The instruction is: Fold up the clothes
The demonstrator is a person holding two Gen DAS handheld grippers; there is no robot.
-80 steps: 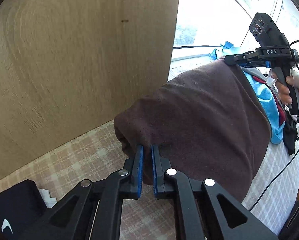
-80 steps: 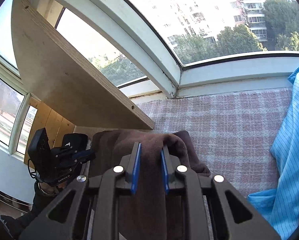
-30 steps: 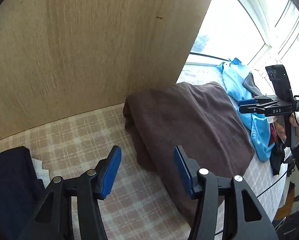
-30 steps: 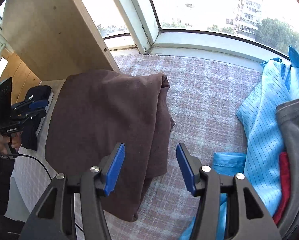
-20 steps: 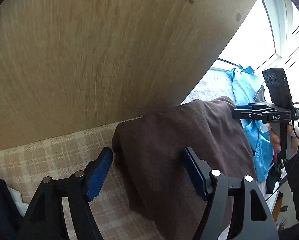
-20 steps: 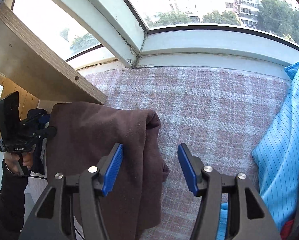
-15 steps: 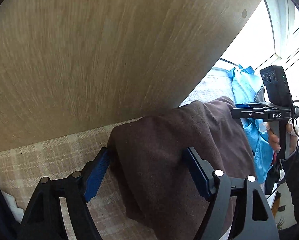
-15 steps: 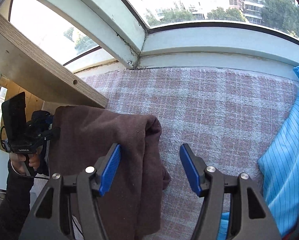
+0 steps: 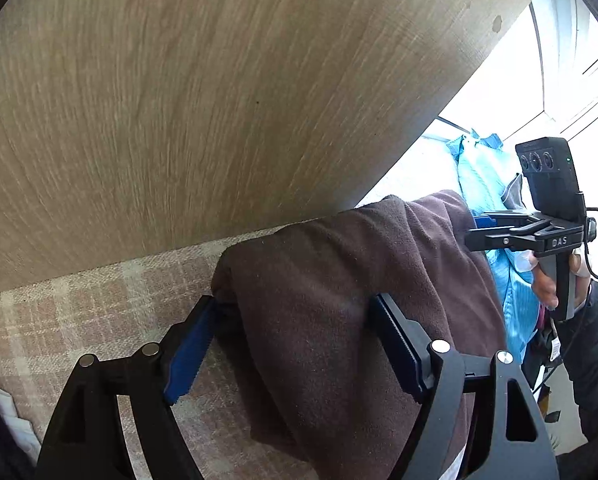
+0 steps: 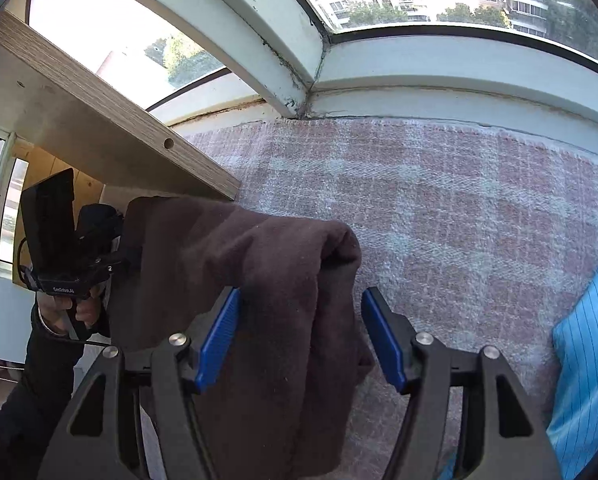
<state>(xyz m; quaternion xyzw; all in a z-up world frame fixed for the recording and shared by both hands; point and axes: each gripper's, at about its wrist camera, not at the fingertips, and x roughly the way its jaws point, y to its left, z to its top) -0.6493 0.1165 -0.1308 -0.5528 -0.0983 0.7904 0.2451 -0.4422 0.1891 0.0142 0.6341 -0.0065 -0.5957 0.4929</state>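
A folded brown garment (image 9: 339, 264) lies on the plaid-covered surface (image 9: 99, 308) beside a wooden panel. My left gripper (image 9: 295, 304) is open, its blue pads astride the garment's left far corner, the left pad right at the fold's edge. In the right wrist view the same brown garment (image 10: 259, 248) bulges up between the spread blue pads of my right gripper (image 10: 299, 292), which is open around the right far corner. Each view shows the other gripper at the opposite end, held by a hand (image 10: 67, 312).
The wooden panel (image 9: 219, 100) rises close behind the garment on the left. A window frame (image 10: 299, 60) borders the plaid surface (image 10: 459, 220) at the back. A blue striped shirt (image 10: 587, 360) lies to the right, and a dark garment (image 10: 99, 216) sits beyond the left gripper.
Both grippers, shut on the brown garment at first, let go and drew back. They have since moved forward and down, wider open, to straddle its far corners.
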